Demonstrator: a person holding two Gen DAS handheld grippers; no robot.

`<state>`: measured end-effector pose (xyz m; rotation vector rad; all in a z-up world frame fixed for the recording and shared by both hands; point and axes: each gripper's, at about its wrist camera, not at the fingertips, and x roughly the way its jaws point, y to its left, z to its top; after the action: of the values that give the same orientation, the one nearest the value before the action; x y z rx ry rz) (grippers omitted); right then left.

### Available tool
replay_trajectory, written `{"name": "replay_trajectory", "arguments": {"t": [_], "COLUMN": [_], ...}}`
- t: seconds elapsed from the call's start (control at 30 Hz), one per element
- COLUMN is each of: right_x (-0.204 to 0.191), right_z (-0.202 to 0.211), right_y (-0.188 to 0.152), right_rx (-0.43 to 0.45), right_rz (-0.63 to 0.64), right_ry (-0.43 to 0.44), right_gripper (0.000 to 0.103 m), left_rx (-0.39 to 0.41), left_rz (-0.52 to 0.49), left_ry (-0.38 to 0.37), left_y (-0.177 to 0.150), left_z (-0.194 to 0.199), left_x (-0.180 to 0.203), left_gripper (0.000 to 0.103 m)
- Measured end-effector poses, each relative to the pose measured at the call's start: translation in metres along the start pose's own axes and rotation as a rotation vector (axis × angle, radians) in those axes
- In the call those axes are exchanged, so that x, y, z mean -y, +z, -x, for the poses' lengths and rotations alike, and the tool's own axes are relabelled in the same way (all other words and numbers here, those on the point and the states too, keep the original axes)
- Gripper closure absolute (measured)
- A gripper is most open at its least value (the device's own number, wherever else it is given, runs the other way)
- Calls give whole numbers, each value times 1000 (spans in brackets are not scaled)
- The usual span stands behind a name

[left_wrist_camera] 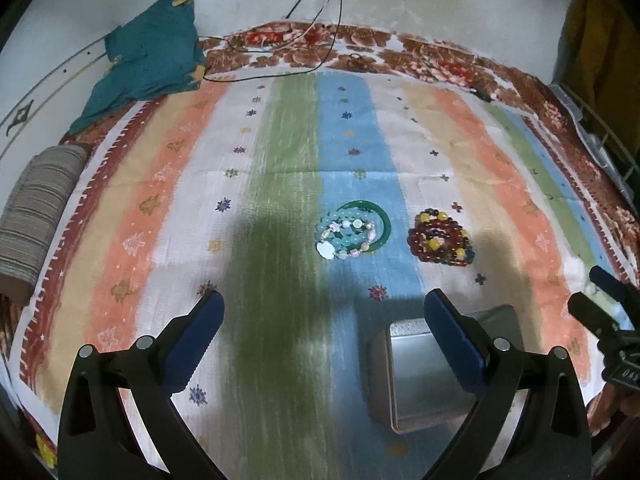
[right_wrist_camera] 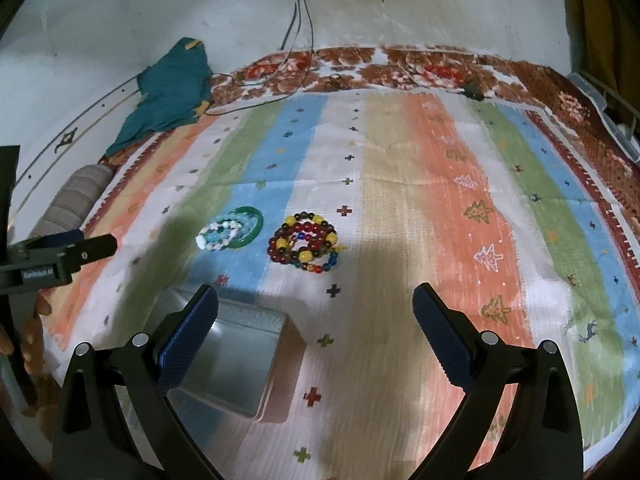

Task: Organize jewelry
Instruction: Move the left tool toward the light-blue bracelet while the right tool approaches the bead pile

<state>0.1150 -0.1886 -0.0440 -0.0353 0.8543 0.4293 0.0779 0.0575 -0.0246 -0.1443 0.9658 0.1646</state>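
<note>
A pile of pale blue-green bead bracelets with a green bangle [left_wrist_camera: 354,232] lies on the striped cloth [left_wrist_camera: 248,208]; it also shows in the right wrist view [right_wrist_camera: 232,230]. Beside it to the right lies a pile of red, yellow and dark bead bracelets [left_wrist_camera: 440,238], also in the right wrist view [right_wrist_camera: 306,242]. An open metal box [left_wrist_camera: 420,376] sits nearer, also in the right wrist view [right_wrist_camera: 236,356]. My left gripper [left_wrist_camera: 324,308] is open and empty, short of the jewelry. My right gripper [right_wrist_camera: 316,304] is open and empty, its left finger over the box.
A teal garment [left_wrist_camera: 148,60] lies at the far left by the wall. A striped rolled pillow [left_wrist_camera: 36,208] lies at the left edge. Cables [left_wrist_camera: 320,20] hang from the wall onto the cloth's far edge. A small dark object [right_wrist_camera: 474,92] lies far right.
</note>
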Motion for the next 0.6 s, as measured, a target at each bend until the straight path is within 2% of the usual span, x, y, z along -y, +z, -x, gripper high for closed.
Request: {"name": "replay_trajectory", "arguments": {"t": [0.6], "right_x": [5], "right_z": [-41], "right_y": [21], "right_rx": [-69], "right_rz": [-6], "right_ry": [-12], "right_gripper": [4], "left_rx": [-77], "left_rz": [-10], "left_ry": [2], "left_y": [19], "left_z": [-42], "left_x": [-1], "left_gripper": [6]}}
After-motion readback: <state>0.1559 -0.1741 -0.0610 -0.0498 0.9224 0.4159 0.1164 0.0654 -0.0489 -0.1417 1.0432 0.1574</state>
